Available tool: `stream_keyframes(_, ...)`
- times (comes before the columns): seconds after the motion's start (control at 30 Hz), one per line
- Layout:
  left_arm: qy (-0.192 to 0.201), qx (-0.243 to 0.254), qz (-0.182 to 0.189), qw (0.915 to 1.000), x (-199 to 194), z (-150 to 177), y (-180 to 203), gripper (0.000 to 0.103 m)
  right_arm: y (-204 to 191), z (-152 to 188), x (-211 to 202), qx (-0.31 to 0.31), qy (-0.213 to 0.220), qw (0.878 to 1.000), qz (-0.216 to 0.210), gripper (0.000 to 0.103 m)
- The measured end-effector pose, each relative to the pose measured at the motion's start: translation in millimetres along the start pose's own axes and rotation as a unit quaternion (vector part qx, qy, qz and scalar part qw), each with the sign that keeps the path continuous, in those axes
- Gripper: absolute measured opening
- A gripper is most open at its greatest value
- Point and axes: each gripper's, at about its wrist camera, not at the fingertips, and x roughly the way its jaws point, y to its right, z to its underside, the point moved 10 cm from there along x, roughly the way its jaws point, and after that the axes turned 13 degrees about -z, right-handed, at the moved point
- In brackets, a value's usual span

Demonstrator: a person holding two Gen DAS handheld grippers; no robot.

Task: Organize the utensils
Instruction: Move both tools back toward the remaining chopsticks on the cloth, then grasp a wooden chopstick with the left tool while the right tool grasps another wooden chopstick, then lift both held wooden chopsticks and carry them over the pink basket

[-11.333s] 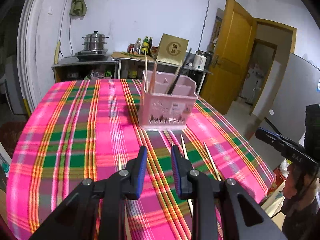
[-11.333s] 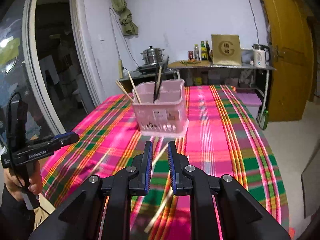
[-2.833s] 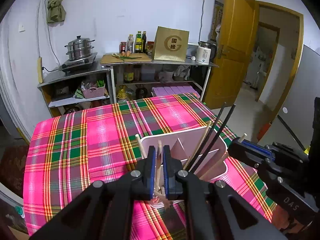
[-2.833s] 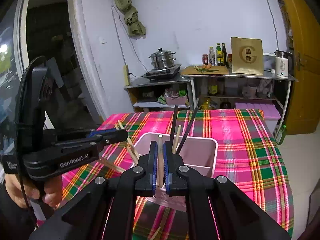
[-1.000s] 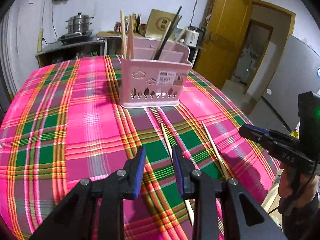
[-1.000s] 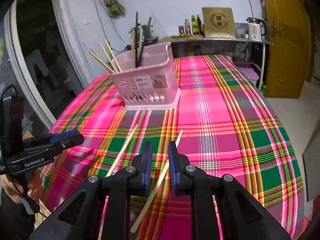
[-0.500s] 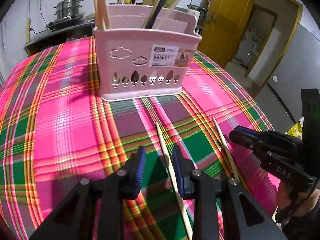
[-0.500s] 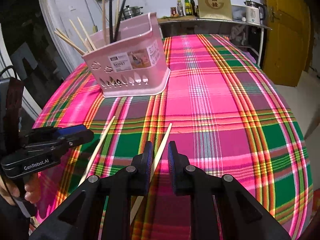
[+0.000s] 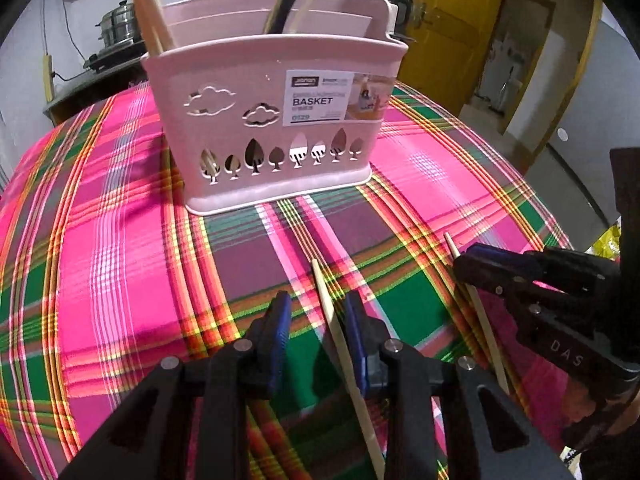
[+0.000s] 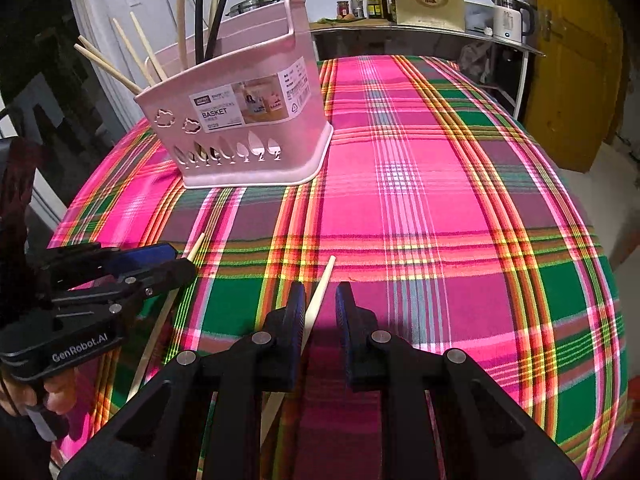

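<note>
While both grippers sit low over the worktop [image 9: 120, 240], its pink-green plaid cloth fills most of either view. The pink basket [image 9: 276, 120] stands upright at the far side, well ahead of both grippers, labelled face toward them. It already holds several pale chopsticks [image 10: 120, 68] leaning out at the left end and two black chopsticks [image 10: 212, 12] standing further in, with a pale one or two beside them; which compartment each sits in can't be told from here.

Left gripper [image 9: 316, 320]: jaws partly apart, nothing clamped. A pale chopstick [image 9: 344, 360] lies flat on the cloth, running between the fingers, closer to the right-hand finger, tip pointing toward the basket. It looks like there's a gap on both sides, though the fisheye angle makes contact with the right-hand pad hard to rule out.

Right gripper [image 10: 318, 308]: jaws narrower but also apart, not gripping. A second pale chopstick [image 10: 316, 304] lies on the cloth between its fingers, nearer the left-hand finger, tip angled up-right past the fingertips.

The two chopsticks lie near each other on the near side of the worktop, roughly parallel, not touching. Each gripper shows in the other's view, just beside its neighbour's chopstick. A hand [image 10: 36, 396] grips the left unit at the frame edge.
</note>
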Motion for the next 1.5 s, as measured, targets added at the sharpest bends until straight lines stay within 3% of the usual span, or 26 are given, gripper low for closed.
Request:
stream_keyframes(0.23,0.007,0.027,-0.029,0.9992,1,0,5,0.028,-1,-1,2,-0.015,-0.003,1.0,0.024,0.011)
stream_keyframes(0.33,0.009,0.023,-0.031,0.9992,0,-1,5,0.017,0,-1,2,-0.014,-0.003,1.0,0.023,0.008)
stream_keyframes(0.43,0.005,0.019,-0.026,0.9995,1,-2,6,0.009,1,-2,3,-0.013,-0.003,1.0,0.022,0.008)
stream_keyframes(0.77,0.002,0.0,-0.01,0.9999,-6,-6,-1,0.006,-4,-11,-7,-0.01,0.009,1.0,0.002,0.006)
stream_keyframes(1.5,0.111,-0.028,0.01,0.9933,-122,-57,-34,0.006,-52,-70,-93,-0.051,0.111,0.992,-0.038,0.005)
